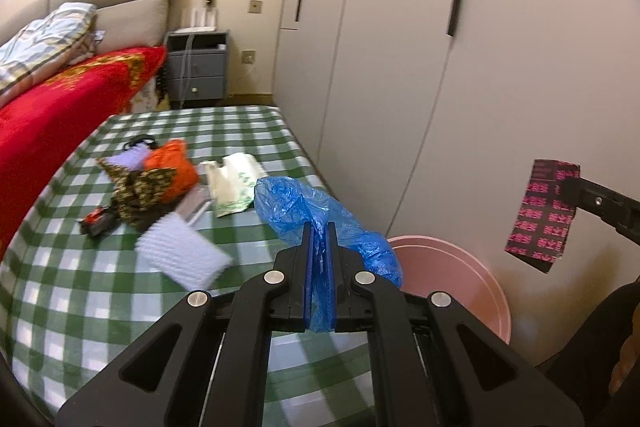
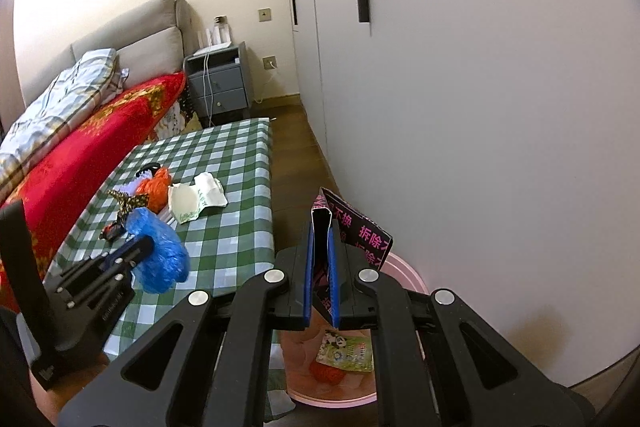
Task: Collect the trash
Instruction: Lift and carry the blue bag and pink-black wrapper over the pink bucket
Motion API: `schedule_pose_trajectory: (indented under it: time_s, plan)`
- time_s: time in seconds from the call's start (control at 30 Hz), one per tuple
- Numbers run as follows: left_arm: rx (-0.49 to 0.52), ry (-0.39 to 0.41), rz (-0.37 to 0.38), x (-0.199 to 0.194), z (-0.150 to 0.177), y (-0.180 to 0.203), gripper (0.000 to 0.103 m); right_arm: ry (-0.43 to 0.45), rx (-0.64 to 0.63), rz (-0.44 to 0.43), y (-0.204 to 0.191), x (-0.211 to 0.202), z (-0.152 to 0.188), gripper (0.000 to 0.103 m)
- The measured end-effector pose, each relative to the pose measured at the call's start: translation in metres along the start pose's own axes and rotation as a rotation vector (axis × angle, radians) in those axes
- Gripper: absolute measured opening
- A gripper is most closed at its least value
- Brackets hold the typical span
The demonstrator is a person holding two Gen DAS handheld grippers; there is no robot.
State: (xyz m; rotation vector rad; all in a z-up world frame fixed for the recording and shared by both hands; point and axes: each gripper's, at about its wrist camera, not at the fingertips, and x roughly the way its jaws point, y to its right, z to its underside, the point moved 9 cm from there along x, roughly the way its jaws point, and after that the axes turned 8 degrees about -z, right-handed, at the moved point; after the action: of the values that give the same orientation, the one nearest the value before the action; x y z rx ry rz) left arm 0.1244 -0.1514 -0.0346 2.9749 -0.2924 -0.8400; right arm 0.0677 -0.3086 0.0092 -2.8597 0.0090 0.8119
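Observation:
My left gripper [image 1: 319, 227] is shut on a crumpled blue plastic bag [image 1: 316, 205], held over the right edge of the green checked table [image 1: 80, 307]. In the right wrist view the blue plastic bag [image 2: 160, 251] hangs from the left gripper [image 2: 146, 243]. My right gripper [image 2: 321, 223] is shut on a black carton with pink print [image 2: 362, 231], above the pink bin [image 2: 404, 269]. The same black carton [image 1: 540, 215] shows at the right of the left wrist view, beyond the pink bin [image 1: 472, 279]. Inside the bin lie a panda-print wrapper [image 2: 346, 351] and something red.
More litter lies on the table: a white foam sheet [image 1: 184, 255], a white printed bag [image 1: 236, 187], an orange bag [image 1: 172, 167] and patterned wrappers. A bed with a red blanket [image 1: 60, 111] is to the left, white wardrobe doors [image 1: 440, 67] to the right, a grey nightstand [image 1: 198, 67] behind.

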Motion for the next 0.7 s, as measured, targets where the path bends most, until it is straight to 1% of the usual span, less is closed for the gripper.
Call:
schedule_pose_trajectory:
  time_s: [0.2, 0.33, 0.43, 0.7]
  plan:
    - [0.019, -0.011, 0.065, 0.012, 0.001, 0.024, 0.005, 0.007, 0.012, 0.041, 0.009, 0.005, -0.008, 0.007]
    - [0.038, -0.020, 0.115, 0.020, 0.003, 0.042, 0.005, -0.008, 0.035, 0.051, 0.017, 0.011, -0.006, 0.007]
    - [0.041, -0.021, 0.136, 0.027, 0.004, 0.052, 0.005, -0.010, 0.040, 0.054, 0.019, 0.016, -0.008, 0.007]
    - [0.088, -0.051, 0.200, 0.048, 0.015, 0.085, 0.005, -0.023, 0.085, 0.067, 0.033, 0.032, -0.009, 0.007]
